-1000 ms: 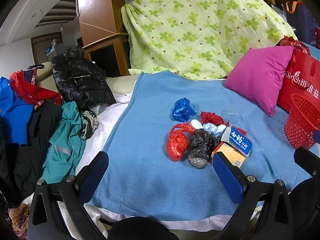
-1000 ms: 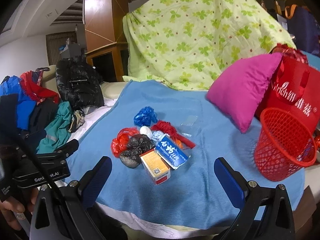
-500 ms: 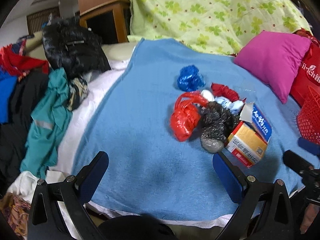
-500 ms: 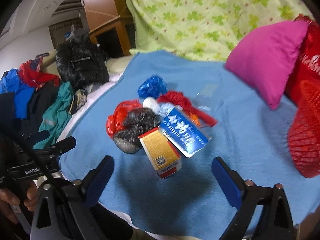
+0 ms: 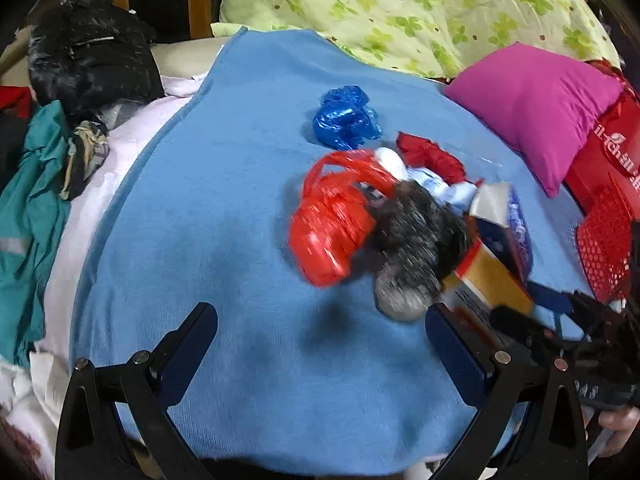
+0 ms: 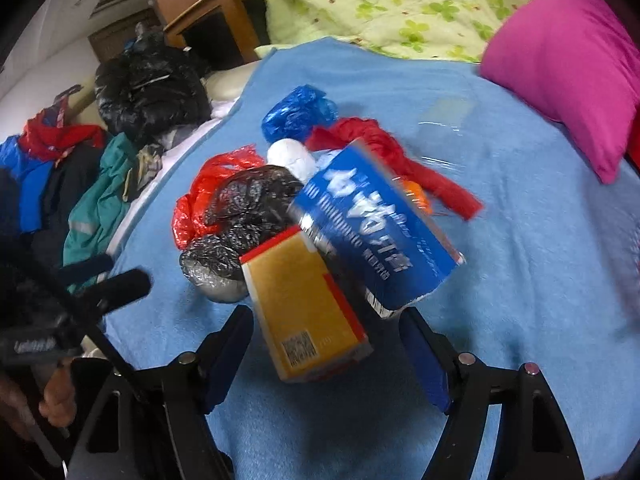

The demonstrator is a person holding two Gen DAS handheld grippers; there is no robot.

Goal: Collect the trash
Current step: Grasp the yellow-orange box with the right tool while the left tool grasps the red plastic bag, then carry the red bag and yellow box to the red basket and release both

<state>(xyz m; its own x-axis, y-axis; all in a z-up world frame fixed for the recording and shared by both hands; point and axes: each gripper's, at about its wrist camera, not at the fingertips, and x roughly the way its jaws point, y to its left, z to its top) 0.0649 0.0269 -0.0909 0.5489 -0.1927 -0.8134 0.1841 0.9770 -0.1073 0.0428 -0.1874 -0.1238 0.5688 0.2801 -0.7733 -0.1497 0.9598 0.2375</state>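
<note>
A heap of trash lies on the blue blanket (image 5: 240,200): a red plastic bag (image 5: 332,220), a black bag (image 5: 416,248), a blue bag (image 5: 344,118), a yellow box (image 6: 304,308) and a blue box (image 6: 380,224). My left gripper (image 5: 320,340) is open over bare blanket, just short of the red and black bags. My right gripper (image 6: 326,356) straddles the near end of the yellow box. Its jaws are closing, and a gap still shows on each side of the box.
A red mesh basket (image 5: 604,248) stands at the right edge beside a red shopping bag (image 5: 612,152). A pink pillow (image 5: 540,100) and a clover quilt (image 5: 400,4) lie behind. Clothes (image 5: 32,200) and a black jacket (image 5: 92,56) are piled left.
Both grippers have dropped and moved in toward the heap, which now looks much larger. The right jaws have narrowed and now stand on either side of the yellow box.
</note>
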